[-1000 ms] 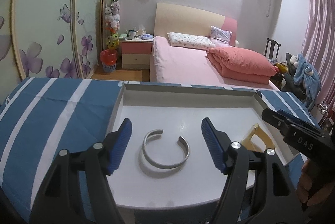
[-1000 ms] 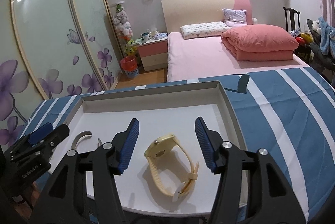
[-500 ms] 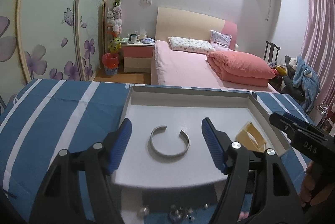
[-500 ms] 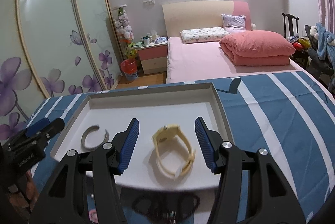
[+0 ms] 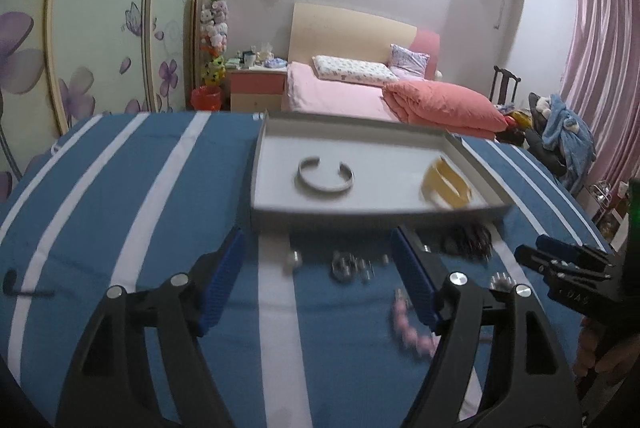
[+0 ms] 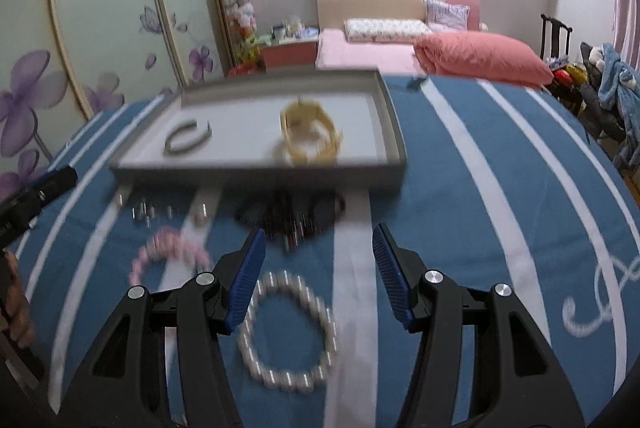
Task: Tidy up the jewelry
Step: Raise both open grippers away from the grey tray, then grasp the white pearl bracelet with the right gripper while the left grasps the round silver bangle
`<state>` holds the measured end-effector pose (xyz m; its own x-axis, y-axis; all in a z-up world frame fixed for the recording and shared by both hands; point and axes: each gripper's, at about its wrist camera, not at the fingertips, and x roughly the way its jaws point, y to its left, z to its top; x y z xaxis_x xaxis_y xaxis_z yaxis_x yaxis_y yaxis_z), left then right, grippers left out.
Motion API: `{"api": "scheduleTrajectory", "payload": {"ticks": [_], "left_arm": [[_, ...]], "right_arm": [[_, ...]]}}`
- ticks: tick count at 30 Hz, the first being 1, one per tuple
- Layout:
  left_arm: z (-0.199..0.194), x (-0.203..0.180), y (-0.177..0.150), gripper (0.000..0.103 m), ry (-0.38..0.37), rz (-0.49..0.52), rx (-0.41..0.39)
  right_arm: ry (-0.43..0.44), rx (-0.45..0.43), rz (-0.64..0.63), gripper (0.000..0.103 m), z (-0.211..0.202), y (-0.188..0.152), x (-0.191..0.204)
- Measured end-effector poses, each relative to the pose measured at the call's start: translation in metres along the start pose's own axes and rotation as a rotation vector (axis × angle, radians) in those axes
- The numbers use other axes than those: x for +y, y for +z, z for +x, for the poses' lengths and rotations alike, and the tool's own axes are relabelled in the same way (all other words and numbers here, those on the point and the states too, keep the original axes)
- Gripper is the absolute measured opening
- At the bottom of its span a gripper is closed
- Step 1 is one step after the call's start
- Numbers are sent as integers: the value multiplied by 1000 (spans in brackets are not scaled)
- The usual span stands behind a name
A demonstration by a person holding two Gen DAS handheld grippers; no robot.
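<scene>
Both grippers had drawn back from the tray (image 6: 394, 144), and this differs from the frames one second and half a second before, where each hovered over the tray floor. The left gripper (image 5: 318, 278) and the right gripper (image 6: 318, 278) were both spread wide and held nothing.

The silver cuff bangle (image 5: 325, 179) lay in the left half of the tray and the yellow watch (image 6: 310, 136) in the right half, both released and at rest. By this judgement two items were filed.

The retreat brought unsorted pieces into view on the striped blue cloth (image 6: 460, 228) just outside the tray's near edge: small silver rings (image 5: 348, 266), a pink bead bracelet (image 6: 168, 252), a dark bead bracelet (image 6: 290, 214) and a white pearl bracelet (image 6: 288, 332). The pearl bracelet lay partly between the right gripper's fingers, nearer the left finger, which suggested it as the next pick.
</scene>
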<state>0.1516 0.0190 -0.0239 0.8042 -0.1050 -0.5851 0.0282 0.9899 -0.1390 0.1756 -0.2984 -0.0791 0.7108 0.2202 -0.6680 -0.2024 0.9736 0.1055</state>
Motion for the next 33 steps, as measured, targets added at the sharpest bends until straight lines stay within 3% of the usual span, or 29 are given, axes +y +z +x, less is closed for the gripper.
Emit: {"api": "scheduleTrajectory", "payload": {"ticks": [4,15,33], "left_arm": [[-5,-2,-17,73,-19,2,29],[-10,-20,-39,73,-39,48,66],[-4,-91,-77,73,-173,198,194]], "right_arm": [[-3,66,16,52,2,-18,-3],[-18,118,6,38,2,-33,-2],[-22,118,23,37,0,-34,-9]]}}
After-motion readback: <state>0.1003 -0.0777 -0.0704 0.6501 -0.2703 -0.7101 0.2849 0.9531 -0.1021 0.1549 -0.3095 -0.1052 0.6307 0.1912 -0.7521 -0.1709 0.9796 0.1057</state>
